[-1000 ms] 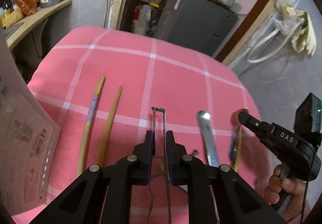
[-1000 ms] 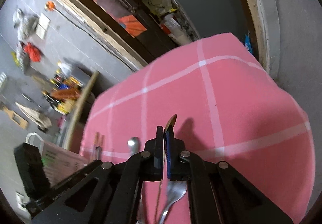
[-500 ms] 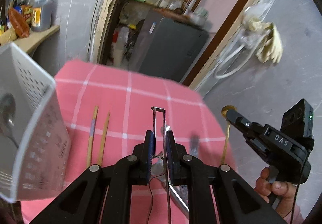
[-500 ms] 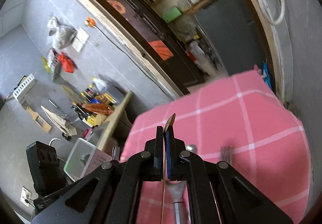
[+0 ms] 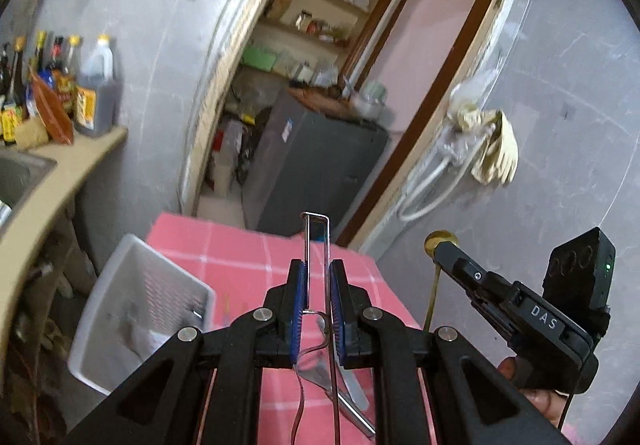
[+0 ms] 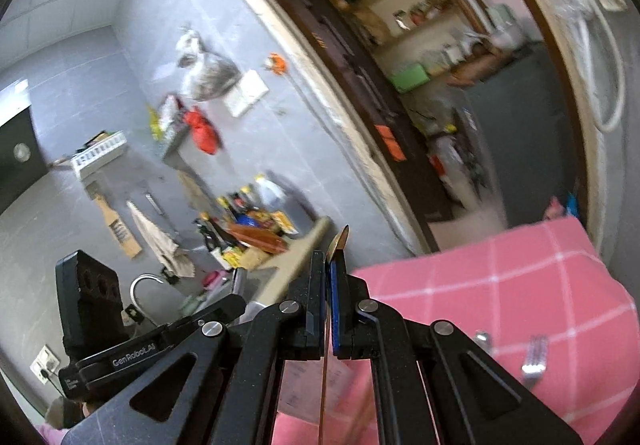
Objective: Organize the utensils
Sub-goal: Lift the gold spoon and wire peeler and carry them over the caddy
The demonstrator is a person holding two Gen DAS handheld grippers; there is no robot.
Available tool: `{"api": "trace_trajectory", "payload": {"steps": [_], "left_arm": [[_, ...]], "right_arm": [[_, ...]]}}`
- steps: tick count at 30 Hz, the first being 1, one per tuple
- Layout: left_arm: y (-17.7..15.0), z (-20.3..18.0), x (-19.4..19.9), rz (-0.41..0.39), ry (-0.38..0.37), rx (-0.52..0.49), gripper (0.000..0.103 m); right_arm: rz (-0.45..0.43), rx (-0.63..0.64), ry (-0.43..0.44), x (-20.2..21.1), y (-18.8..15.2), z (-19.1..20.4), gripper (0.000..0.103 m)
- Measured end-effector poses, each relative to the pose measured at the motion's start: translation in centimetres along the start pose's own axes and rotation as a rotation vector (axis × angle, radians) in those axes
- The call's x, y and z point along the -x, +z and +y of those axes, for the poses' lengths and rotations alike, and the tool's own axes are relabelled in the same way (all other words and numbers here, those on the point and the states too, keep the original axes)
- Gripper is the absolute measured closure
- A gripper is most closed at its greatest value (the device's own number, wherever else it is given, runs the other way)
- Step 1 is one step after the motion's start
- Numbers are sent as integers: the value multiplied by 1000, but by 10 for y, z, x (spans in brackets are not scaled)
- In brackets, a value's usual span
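My left gripper [image 5: 317,295] is shut on a thin metal wire utensil [image 5: 316,245] whose squared loop sticks up past the fingertips, high above the pink checked tablecloth [image 5: 240,257]. My right gripper [image 6: 329,277] is shut on a gold-coloured spoon [image 6: 340,241], seen edge-on; the spoon's round end [image 5: 440,239] also shows in the left wrist view. A white perforated basket [image 5: 140,309] stands at the table's left. A steel fork [image 6: 534,359] and a steel spoon [image 6: 482,339] lie on the cloth. Steel utensils [image 5: 340,385] lie below my left gripper.
A counter with a sink [image 5: 24,173] and sauce bottles [image 5: 96,93] runs along the left wall. A doorway with a dark grey cabinet [image 5: 316,169] lies beyond the table. Cloths hang on the right wall [image 5: 492,149].
Both grippers have risen well above the table with their utensils still held. The cloth has dropped low in both views and the white basket now shows whole at the left.
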State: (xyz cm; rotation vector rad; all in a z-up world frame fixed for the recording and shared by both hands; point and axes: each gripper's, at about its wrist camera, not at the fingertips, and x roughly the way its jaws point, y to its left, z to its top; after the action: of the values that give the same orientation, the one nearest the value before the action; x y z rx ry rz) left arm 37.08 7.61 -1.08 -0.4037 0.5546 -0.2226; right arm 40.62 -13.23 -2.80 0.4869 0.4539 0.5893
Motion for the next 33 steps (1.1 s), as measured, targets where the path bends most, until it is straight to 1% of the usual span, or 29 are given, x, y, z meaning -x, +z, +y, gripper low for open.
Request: {"api": "trace_trajectory", "payload": {"steps": [3,5,11,17,19,26,33], "left_arm": [[11,13,16,-54,9,-5,91],[19,25,27,-107,17,2,91],[31,61,38,-204,39,47,91],[30,90,26,-241,54,80,91],[27,98,20,-251,50,98,91],[12,110,6,-270,57,92,91],[-3,112,8,-272,46,72,91]], "right_arm": [[-26,29,43,-9,1,25,100],[-28,46,72,-19,1,40,100],[-46,87,102,-42,-11,66,100],[-50,117,121,-71,-34,75,100],[-55,130,111,-78,-42,76,100],[-59,171,79,-90,-61,77,100],[-34,198,57,-94,-73,76,100]]}}
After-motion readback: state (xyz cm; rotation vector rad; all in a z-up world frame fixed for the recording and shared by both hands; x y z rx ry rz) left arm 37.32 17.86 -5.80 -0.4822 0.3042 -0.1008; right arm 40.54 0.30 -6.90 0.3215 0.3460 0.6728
